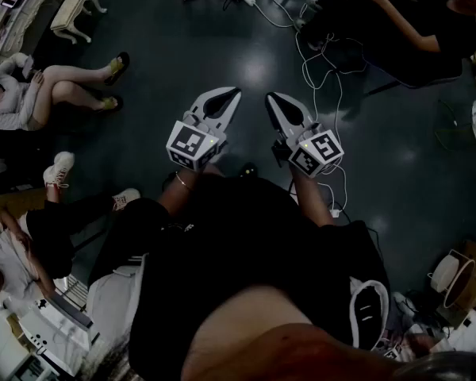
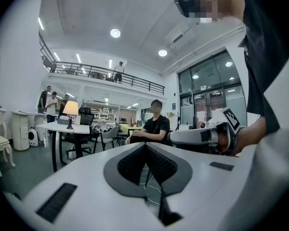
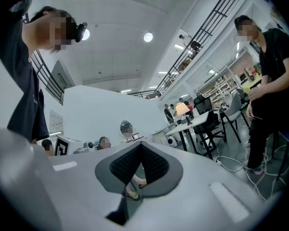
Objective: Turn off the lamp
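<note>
The task has hardly begun. The lamp [image 2: 70, 108] is on: its shade glows in both gripper views. It stands on a white table [image 2: 48, 127] well across the room, far from either tool. The head view, aimed down at the dark floor [image 1: 222, 38], does not show it at all.

The left gripper [image 1: 227, 99] and right gripper [image 1: 277, 106] are held side by side in front of the person, roughly level and above the floor. Each has its jaws pressed together with nothing between the pads. Neither is near anything it could touch.

Everything is left to do. The person must cross to the table, bring one gripper up to the lamp and work its switch. At this range the lamp is small, and I cannot tell where the switch sits; it may be on the base or on a cord. Closed jaws would probably suit pressing a button, while a cord switch might need them opened first.
</note>
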Demonstrator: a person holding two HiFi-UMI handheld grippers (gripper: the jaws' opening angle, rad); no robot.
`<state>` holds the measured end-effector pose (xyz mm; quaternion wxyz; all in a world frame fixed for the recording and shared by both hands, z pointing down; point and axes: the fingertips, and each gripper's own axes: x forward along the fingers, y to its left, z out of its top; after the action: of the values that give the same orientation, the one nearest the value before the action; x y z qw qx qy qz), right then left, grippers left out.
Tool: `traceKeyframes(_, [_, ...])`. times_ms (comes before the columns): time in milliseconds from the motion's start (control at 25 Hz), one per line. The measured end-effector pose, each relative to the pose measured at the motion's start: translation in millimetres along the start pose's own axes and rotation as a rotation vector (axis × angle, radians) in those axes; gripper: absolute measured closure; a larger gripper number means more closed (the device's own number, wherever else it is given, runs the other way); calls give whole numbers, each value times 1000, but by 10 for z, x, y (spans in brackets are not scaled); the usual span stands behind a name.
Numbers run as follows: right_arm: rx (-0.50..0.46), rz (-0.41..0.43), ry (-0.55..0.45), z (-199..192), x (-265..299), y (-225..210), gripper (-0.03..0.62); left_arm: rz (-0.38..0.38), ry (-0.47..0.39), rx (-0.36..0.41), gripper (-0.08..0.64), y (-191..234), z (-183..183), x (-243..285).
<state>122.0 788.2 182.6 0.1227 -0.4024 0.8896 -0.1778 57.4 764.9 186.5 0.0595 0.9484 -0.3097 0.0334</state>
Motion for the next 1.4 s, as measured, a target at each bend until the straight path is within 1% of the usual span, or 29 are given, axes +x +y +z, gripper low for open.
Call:
traceKeyframes(240, [-19,2,0,19,-20,-11,592,-3,1,0,552,-30,2,9])
traceKeyframes(360, [-5,-1,-3,56,-13,17,592,-1,2,2,552,-31,5,2])
traceKeyframes(520, [18,9,-39,80,-36,7,592,1,0,7,552,-35,37,0])
traceKeyframes(680, [25,23,-69,113,-70,84,592,1,18,40,553,-66,20,-35])
traceKeyframes(760, [26,27,-75,129,-81,95,592,4,13,54,553,-75,68,-52])
traceKeyframes(880, [34,29,-84,148,-85,87,592,15,1,49,553,-68,133,-80])
traceKeyframes(1120, [32,28,-92,159,-76,89,592,33,5,47,553,27,109,-94])
traceKeyframes(1240, [18,18,-101,189,-79,36,592,27,-11,40,554,83,153,-2])
traceKeyframes(1400, [-3,-5,-113,266,-63,-90,592,-6,-28,41,553,125,167,181])
